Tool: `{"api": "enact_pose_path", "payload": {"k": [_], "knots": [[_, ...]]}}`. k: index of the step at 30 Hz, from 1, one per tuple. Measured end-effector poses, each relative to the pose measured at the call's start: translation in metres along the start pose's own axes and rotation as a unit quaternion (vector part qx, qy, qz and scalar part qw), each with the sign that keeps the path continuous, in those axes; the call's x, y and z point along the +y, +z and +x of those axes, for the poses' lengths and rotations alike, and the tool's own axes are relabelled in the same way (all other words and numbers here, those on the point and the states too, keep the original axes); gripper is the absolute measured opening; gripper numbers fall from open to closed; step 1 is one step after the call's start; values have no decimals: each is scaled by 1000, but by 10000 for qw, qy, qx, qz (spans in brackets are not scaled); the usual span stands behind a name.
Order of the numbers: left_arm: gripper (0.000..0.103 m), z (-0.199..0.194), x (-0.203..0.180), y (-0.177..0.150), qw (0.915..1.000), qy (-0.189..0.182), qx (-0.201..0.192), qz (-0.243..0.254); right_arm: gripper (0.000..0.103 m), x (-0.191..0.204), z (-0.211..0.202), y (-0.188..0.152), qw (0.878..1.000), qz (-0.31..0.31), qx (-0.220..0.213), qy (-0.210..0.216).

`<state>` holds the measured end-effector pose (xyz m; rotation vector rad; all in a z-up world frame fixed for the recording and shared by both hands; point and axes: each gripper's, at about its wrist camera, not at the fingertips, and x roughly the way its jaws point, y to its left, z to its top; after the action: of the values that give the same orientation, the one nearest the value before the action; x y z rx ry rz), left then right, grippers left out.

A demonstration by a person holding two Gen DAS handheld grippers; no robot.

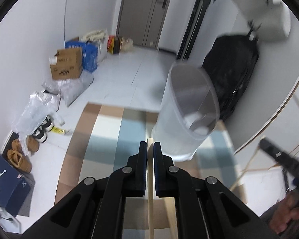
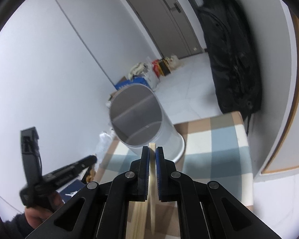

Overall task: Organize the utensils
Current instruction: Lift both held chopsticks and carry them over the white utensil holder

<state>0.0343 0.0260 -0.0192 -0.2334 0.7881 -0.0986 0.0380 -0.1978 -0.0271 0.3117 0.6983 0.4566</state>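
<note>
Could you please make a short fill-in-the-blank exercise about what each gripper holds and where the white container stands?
1. The right gripper is shut on a thin ____ stick.
2. The white container stands on a ____ cloth.
3. The left gripper is ____ on a wooden stick.

Missing words: wooden; checked; shut

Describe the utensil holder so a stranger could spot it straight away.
Find the checked tablecloth in beige, blue and white. At its far edge stands the container, a tall, pale grey, open-topped cylinder. Nothing else on the cloth stands upright; the black bag hangs on the wall behind.
</note>
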Motion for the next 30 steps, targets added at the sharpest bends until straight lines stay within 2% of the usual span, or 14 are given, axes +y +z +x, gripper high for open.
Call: {"api": "enact_pose_path", "payload": {"k": [5, 13, 18, 22, 25, 27, 30], "knots": [[2, -17, 3, 24, 9981, -292, -513, -194, 6, 16, -13, 9, 9995, -153, -248, 80], [2, -35, -8, 60, 9909, -548, -1215, -190, 5, 43, -35, 40, 9974, -391, -591, 159], [2, -40, -18, 90, 9842, -553, -1677, -101, 6, 59, -44, 73, 9952, -595, -757, 201], [2, -38, -24, 113, 9796, -666, -1894, -45, 6, 71, -44, 102, 9928, -774, -891, 220], [2, -33, -24, 125, 9768, -681, -2031, -27, 5, 77, -36, 126, 9915, -875, -946, 199], [2, -30, -25, 132, 9736, -480, -2230, -15, 6, 81, -29, 142, 9910, -922, -952, 172], [2, -21, -22, 140, 9706, -512, -2352, 1, 6, 83, -17, 161, 9906, -953, -975, 144]]}}
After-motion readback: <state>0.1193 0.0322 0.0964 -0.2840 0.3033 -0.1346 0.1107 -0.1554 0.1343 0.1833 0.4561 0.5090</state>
